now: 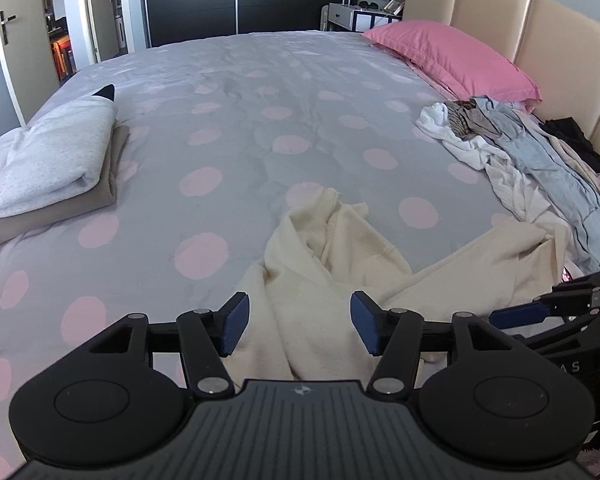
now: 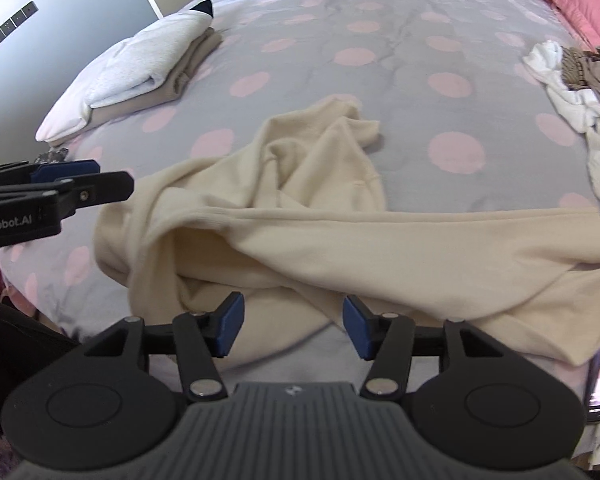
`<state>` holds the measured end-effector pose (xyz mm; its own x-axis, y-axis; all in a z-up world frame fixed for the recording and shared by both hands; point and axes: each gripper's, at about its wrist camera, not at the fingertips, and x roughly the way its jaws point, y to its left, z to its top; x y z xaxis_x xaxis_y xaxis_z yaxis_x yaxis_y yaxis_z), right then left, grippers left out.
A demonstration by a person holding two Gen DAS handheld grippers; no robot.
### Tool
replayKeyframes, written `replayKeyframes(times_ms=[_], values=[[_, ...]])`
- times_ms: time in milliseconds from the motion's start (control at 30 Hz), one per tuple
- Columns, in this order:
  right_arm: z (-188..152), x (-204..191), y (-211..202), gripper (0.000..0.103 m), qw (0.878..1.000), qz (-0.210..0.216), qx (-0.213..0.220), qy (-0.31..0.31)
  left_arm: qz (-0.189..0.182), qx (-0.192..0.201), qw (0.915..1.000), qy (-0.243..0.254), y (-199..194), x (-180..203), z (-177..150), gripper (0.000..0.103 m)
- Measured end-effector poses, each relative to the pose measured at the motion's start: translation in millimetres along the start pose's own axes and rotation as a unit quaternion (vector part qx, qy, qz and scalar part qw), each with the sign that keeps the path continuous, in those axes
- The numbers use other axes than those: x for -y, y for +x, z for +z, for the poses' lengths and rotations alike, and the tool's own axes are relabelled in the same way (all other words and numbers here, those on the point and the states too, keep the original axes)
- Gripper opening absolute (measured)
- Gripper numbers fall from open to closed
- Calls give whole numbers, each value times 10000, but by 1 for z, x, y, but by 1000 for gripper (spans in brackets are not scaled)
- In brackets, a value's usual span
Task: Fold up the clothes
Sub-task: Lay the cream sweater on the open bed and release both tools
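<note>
A crumpled cream garment (image 1: 324,264) lies at the near edge of the bed; it also shows in the right wrist view (image 2: 340,232). My left gripper (image 1: 298,324) is open, its blue pads on either side of a fold of the cream cloth, just above it. My right gripper (image 2: 293,326) is open over the garment's near hem at the bed edge. The right gripper shows from the side at the right of the left wrist view (image 1: 540,312). The left gripper shows at the left of the right wrist view (image 2: 72,184).
A stack of folded clothes (image 1: 56,168) sits on the left of the grey, pink-dotted bed cover (image 1: 240,128). A pile of unfolded clothes (image 1: 520,160) lies on the right, below a pink pillow (image 1: 452,60) and the beige headboard (image 1: 540,28).
</note>
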<state>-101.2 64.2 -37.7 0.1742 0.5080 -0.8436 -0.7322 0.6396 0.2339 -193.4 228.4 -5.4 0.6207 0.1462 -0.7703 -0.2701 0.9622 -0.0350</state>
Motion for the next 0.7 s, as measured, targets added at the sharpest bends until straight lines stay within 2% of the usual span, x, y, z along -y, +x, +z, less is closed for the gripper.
replayKeyframes(times_ms=[167,333,533,600,700], values=[[3,15,6,58,9998,-146,-48,-84,-282,-139,9988,383,11,25,-2,59],[1,19,27,58,9994,-229,-235,-90,-395,-516,9934,941,40,51,-6,61],[-2,34,51,58,9981,-388,-424,219,-107,-673,9828,1717,77,77,-7,61],[1,39,59,57,9971,-538,-450,290,-14,-692,9818,1771,89,80,-8,61],[3,46,73,51,9966,-610,-436,345,-96,-828,9808,1764,105,78,-9,62]])
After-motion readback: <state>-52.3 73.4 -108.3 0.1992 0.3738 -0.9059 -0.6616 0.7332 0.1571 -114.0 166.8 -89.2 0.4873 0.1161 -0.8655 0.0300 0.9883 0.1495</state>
